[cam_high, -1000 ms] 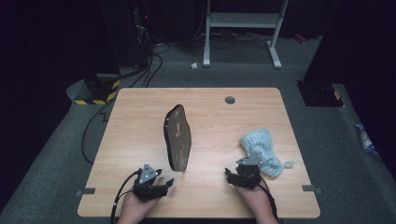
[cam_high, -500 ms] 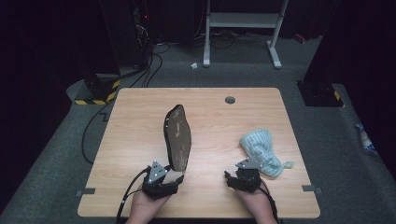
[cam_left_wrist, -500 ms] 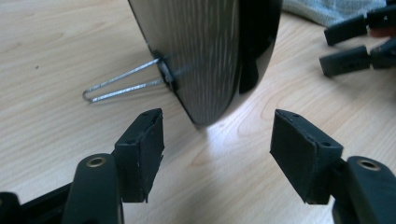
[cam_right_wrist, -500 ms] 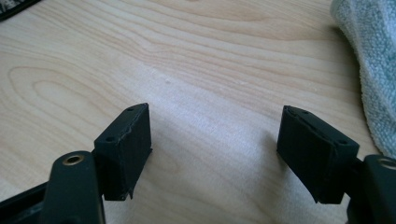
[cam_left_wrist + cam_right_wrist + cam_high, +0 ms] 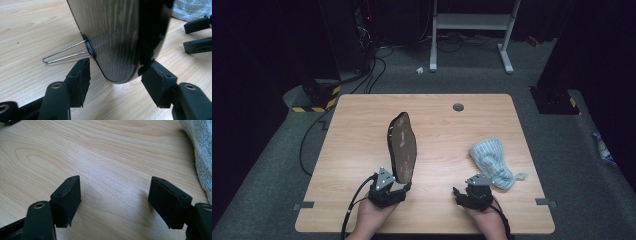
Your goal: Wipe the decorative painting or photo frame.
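Your left gripper (image 5: 115, 72) has just been closing its jaws, yet they are spread either side of the mirror's (image 5: 112, 37) rounded lower end, which sits between the pads at centre frame; the right pad looks to touch its dark edge, the left stands clear. The mirror leans on a wire stand (image 5: 65, 53) at centre left. Your right gripper (image 5: 115, 197) rests lower right in the high view, jaws spread over bare table (image 5: 100, 150), cloth (image 5: 200, 145) beside.
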A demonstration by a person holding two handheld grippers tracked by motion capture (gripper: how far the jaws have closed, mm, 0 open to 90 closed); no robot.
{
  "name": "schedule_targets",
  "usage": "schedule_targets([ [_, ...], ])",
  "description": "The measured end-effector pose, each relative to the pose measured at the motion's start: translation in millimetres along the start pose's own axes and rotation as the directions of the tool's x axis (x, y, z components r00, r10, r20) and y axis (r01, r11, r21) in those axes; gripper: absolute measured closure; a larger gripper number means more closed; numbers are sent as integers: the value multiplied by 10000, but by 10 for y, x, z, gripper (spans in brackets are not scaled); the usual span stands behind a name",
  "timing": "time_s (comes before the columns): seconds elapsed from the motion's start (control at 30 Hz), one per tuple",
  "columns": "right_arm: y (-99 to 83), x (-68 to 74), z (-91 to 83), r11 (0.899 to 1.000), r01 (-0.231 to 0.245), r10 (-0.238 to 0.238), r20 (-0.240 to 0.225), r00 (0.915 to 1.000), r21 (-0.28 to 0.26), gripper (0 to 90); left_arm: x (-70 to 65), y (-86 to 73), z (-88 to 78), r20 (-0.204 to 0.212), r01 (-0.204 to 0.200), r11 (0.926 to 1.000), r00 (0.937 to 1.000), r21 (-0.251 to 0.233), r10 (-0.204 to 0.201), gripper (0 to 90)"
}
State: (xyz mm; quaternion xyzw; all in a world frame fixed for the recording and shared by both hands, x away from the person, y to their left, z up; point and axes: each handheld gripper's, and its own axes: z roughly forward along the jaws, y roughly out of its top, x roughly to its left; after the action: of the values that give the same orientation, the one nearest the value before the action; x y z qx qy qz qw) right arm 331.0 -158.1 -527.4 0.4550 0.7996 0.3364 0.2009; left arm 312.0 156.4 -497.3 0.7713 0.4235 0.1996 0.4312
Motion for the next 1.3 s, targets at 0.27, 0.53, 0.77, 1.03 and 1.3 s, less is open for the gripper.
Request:
schedule_targets([
  [0.27,10,-2,11,10000,29,-29,-26,10000,-4,261,93,-54,-56,-168,211,9998,9996,-36,-212,427],
  [0.53,37,-4,39,10000,26,-26,-35,10000,-6,270,194,-122,-101,-69,482,9987,9988,-131,-483,441],
  [0.77,37,-1,38,10000,-52,52,43,10000,-27,282,267,-144,-138,-202,490,9987,9986,-136,-493,456],
  [1.03,36,-11,37,10000,-57,58,50,10000,-55,296,348,-163,-170,-522,677,9976,9963,-164,-685,466],
  [1.3,36,-14,37,9999,-130,130,122,9998,-63,304,418,-195,-206,-584,860,9961,9945,-185,-870,470],
])
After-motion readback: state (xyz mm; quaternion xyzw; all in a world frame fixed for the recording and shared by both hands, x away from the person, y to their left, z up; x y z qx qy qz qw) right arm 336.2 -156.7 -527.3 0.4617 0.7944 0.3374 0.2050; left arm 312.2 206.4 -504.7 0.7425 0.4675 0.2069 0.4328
